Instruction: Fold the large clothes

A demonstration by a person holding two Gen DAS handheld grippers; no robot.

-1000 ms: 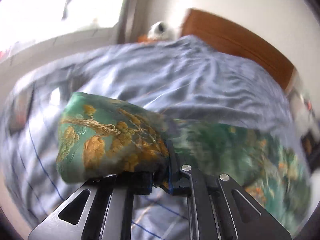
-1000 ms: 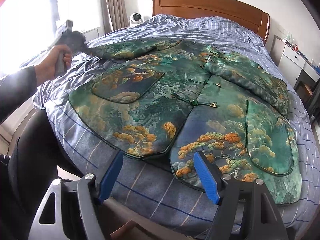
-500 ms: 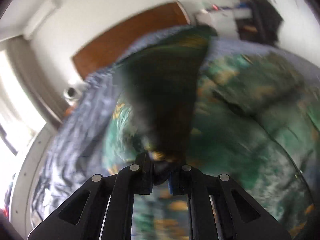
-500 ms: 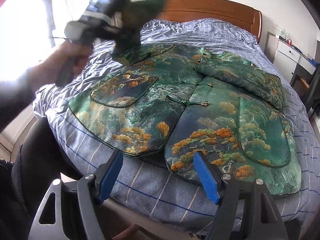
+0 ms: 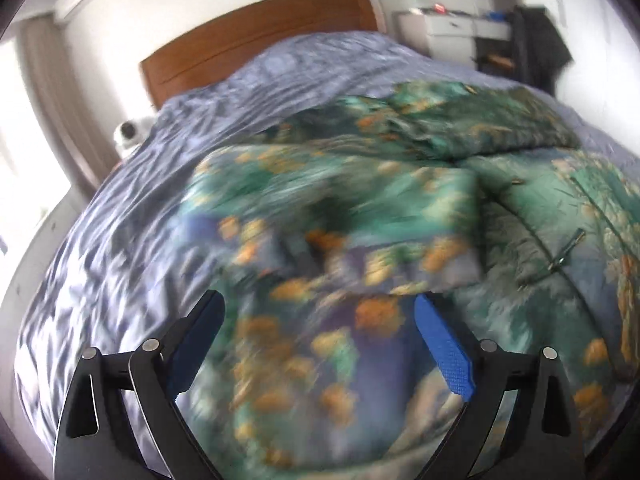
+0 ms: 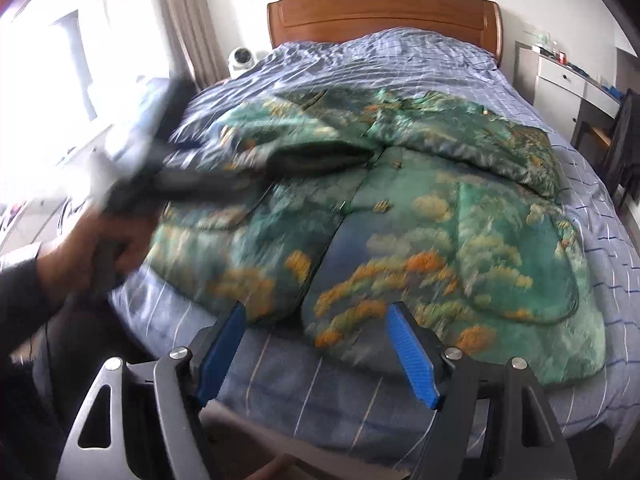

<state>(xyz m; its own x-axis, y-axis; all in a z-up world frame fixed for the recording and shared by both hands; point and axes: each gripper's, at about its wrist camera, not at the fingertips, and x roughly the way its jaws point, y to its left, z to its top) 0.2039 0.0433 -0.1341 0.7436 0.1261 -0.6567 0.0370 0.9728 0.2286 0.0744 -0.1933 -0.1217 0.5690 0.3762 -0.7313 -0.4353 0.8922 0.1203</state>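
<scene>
Left tool (image 5: 320,344) just opened above green jacket (image 5: 360,208).

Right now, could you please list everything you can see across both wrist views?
Jacket: one, green brocade with orange and gold trees, spread front-up on the bed; its sleeve on the window side lies folded across the chest.
Bedspread: one, blue-grey check, covering the bed.
Headboard: one, brown wood, against the far wall.
Small round device: one, white, beside the headboard on the window side.
Cabinet: one, white, on the other side of the bed, with small items on top too blurred to name.
Curtain: one, beige, by the bright window.
Left gripper: black with blue pads, jaws just opened, over the jacket, nothing clamped.
Right gripper: open, empty, at the foot of the bed.
Hand: one, dark-sleeved, holding the left gripper.
</scene>
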